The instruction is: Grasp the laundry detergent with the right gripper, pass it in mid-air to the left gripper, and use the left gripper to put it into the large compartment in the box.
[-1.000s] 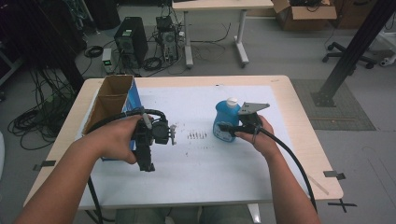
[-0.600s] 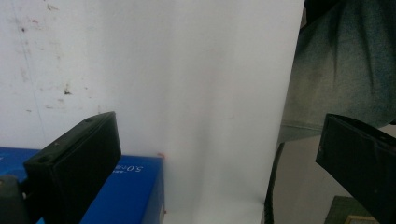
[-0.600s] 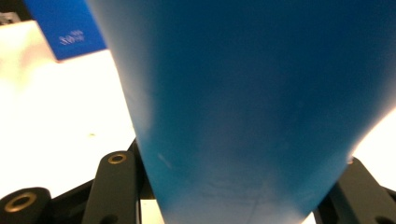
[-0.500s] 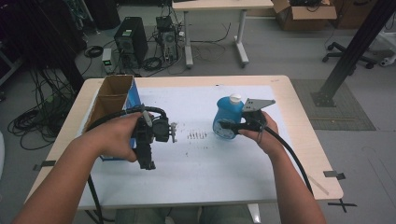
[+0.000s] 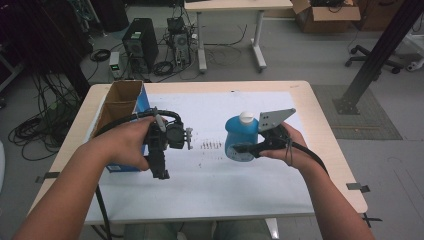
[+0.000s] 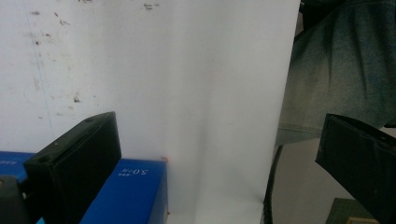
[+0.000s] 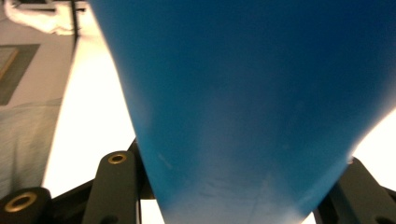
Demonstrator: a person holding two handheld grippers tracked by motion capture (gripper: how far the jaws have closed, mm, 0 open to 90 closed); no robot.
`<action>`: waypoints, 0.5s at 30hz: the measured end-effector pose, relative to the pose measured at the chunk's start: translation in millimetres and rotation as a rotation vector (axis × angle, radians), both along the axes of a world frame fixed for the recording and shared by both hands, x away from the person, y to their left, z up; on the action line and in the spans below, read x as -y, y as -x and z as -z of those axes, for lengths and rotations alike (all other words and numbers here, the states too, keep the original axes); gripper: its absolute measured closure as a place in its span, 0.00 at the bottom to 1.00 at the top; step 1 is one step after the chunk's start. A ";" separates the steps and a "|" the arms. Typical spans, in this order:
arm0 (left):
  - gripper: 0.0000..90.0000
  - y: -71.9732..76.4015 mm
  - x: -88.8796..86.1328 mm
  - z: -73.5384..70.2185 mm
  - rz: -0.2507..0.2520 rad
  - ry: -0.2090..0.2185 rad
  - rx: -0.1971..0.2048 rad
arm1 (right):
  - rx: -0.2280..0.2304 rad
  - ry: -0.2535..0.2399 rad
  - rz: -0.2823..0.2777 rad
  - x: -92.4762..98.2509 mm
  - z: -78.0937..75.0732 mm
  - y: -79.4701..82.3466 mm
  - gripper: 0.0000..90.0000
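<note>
Above the white sheet (image 5: 210,170), right tool (image 5: 243,148) grips the blue bottle (image 5: 240,137); left tool (image 6: 219,163) gapes, grasping nothing

Upside-down print, seemingly "50:2", on blue box (image 6: 126,191).

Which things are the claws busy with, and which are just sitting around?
In the job:
blue bottle, gripped by the right claw
left claw, open, holding nothing

Just there:
cardboard box
white sheet
dark specks on the sheet
</note>
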State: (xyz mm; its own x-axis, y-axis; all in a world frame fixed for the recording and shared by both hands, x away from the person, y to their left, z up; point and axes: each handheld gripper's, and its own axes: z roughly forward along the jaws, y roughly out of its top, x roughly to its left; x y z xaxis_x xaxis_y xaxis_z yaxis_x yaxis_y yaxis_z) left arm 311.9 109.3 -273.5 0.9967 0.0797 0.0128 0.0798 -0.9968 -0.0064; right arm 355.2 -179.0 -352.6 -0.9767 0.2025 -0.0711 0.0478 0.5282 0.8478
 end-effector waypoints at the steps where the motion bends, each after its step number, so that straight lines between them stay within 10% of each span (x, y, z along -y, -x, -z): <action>1: 0.00 0.3 0.9 -1.1 0.000 0.004 -0.002 | 0.002 0.006 -0.029 -4.4 0.8 6.2 0.51; 15: 0.00 0.3 9.3 -8.3 0.004 0.008 -0.003 | -0.016 -0.010 -0.125 -32.8 10.3 30.1 0.51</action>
State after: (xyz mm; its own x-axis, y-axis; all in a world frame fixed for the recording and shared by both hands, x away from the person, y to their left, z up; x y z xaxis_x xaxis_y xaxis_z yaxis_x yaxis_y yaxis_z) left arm 311.6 100.0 -265.2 0.9971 0.0759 0.0095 0.0759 -0.9971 0.0012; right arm 325.1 -146.2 -362.9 -0.9954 0.0795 -0.0536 -0.0042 0.5222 0.8528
